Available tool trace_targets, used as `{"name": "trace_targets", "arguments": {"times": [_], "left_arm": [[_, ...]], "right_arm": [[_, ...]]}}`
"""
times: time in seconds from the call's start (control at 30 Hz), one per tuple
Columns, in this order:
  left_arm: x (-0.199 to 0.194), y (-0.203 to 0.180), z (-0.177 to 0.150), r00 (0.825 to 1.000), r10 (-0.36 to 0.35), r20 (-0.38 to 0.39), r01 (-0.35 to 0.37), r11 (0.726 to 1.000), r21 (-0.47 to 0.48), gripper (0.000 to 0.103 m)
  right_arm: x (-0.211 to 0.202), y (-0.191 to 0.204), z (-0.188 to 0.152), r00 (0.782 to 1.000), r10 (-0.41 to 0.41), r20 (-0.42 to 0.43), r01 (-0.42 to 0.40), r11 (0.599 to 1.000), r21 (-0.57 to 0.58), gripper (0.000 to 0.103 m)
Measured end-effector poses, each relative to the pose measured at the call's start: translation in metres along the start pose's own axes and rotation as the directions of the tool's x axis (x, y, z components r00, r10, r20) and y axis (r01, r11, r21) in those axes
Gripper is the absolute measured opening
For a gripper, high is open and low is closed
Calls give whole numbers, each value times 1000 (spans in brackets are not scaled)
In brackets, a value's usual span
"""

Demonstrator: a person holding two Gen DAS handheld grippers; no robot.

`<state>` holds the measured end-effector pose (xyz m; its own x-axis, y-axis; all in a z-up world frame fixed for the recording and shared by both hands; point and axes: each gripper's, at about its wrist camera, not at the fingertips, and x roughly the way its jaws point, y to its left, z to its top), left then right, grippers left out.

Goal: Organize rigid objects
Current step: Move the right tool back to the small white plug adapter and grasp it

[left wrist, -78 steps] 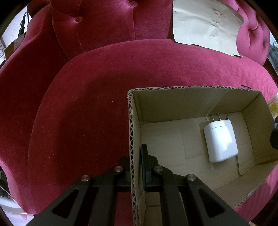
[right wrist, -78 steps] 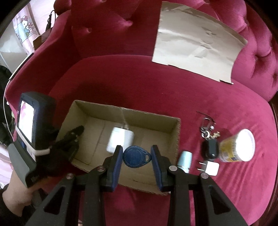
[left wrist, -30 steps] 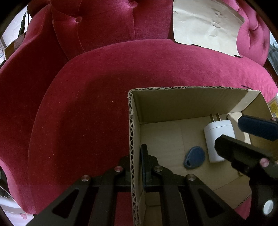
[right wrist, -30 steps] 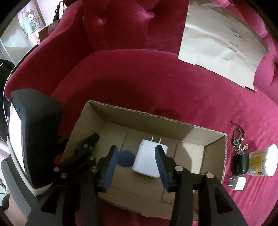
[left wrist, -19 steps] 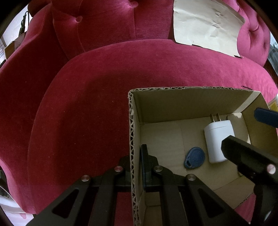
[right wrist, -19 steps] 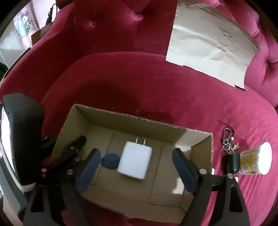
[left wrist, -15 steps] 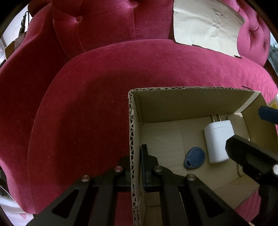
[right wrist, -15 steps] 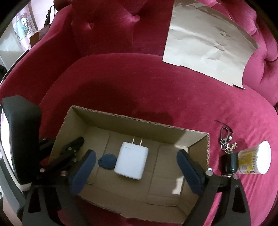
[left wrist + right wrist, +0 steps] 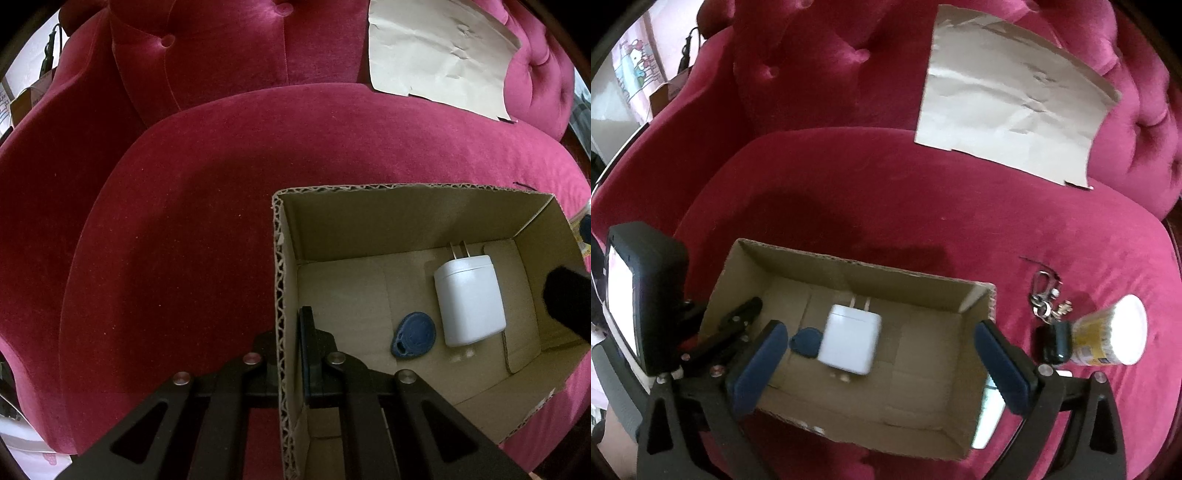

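Over the cardboard box, right gripper jaws opening, empty, blue key fob lying at nine o'clock of the white charger; left gripper clamped on the box wall; next probably the car key, approached squarely.

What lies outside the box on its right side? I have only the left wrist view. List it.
Observer: A key ring lies on the sofa, right of the box.
Operator: Go on. Name what is next to it.
Observer: A black fob lies beside a tub that is on its side.
Operator: Report the right tool.
Observer: The right tool hangs over the box, its jaws opening and gripping nothing.
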<state>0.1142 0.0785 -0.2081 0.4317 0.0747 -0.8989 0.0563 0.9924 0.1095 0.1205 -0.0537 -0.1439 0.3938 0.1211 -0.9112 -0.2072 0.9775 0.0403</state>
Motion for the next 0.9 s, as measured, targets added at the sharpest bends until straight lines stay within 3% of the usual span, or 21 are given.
{"name": "trace_targets", "arguments": {"times": [0.9], "left_arm": [[0,0,0,1000,0,0,0,1000,1,6]], "right_arm": [[-39,-88,-24,989,-144,11,140,975,171,103]]}}
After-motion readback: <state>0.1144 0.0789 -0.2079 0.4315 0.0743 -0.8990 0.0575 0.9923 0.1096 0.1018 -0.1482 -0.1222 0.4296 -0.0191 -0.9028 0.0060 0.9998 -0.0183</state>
